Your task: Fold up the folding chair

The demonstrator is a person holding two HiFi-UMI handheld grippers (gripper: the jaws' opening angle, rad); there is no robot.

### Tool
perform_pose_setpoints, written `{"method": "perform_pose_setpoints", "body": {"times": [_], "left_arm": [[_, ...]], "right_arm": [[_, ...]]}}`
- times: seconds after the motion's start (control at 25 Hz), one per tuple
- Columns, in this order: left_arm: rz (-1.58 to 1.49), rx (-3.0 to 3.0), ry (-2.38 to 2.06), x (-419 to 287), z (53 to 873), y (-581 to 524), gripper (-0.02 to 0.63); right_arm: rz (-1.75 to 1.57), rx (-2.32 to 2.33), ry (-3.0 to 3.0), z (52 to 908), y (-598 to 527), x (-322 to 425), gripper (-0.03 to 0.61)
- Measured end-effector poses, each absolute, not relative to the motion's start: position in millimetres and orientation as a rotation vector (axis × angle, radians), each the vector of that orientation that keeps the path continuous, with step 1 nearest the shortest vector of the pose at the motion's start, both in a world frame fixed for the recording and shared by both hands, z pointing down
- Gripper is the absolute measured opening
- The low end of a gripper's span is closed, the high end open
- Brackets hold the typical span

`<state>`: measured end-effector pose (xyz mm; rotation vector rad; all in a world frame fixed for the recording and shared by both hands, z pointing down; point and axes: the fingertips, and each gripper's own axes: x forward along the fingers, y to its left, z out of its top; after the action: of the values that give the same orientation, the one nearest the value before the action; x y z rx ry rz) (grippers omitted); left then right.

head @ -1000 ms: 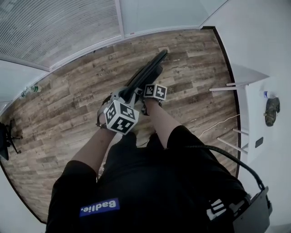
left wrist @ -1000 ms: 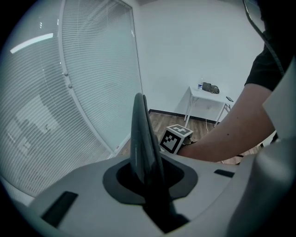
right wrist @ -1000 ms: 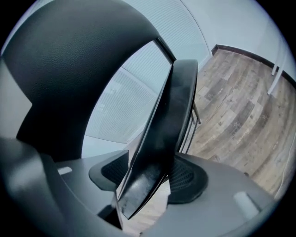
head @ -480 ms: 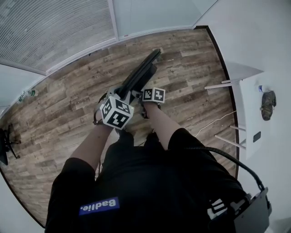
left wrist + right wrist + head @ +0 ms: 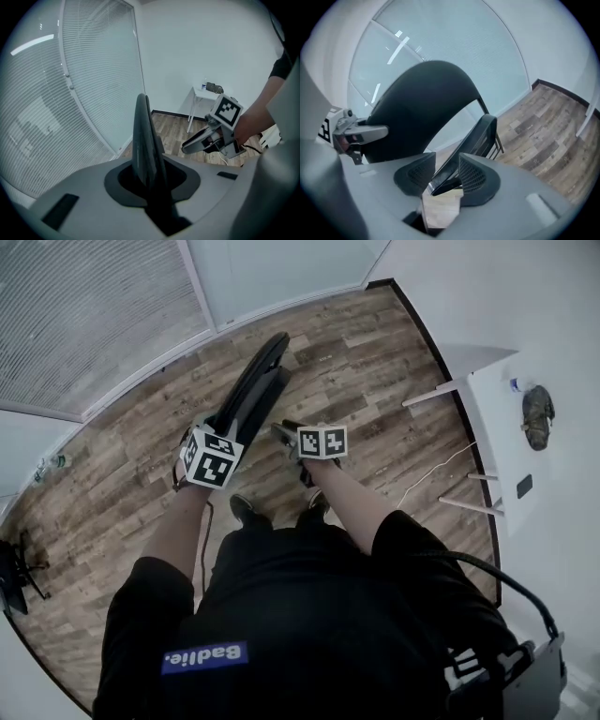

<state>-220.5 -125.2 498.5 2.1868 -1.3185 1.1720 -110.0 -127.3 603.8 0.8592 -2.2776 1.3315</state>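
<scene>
Head view: black folding chair (image 5: pixel 255 388) at upper centre on wood-plank floor (image 5: pixel 394 362); left gripper (image 5: pixel 228 430) and right gripper (image 5: pixel 287 432) flank it.

Left gripper view: my jaws clamped on curved black backrest (image 5: pixel 144 136), steadying chair.

Right gripper view: jaws just closing round thin black seat edge (image 5: pixel 476 138), gap left, not pinched yet; likely to swing seat up.

- L gripper (image 5: pixel 151 182) jaws clamped on folding chair's (image 5: pixel 143 136) black top edge.
- R gripper (image 5: pixel 188 146) at right, clear of chair.
- White table (image 5: pixel 199 93) by far wall.
</scene>
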Motion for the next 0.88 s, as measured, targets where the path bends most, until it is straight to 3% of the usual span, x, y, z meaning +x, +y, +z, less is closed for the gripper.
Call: {"method": "perform_pose_setpoints", "body": {"times": [0.52, 0.88], "left_arm": [[1.19, 2.188, -1.34, -219, 495, -128, 0.075], [1.189, 2.213, -1.347, -217, 492, -132, 0.075]], "right_arm": [[0.972, 0.851, -2.536, 511, -83, -35, 0.006], [0.586, 0.915, -2.757, 401, -66, -4, 0.002]]}}
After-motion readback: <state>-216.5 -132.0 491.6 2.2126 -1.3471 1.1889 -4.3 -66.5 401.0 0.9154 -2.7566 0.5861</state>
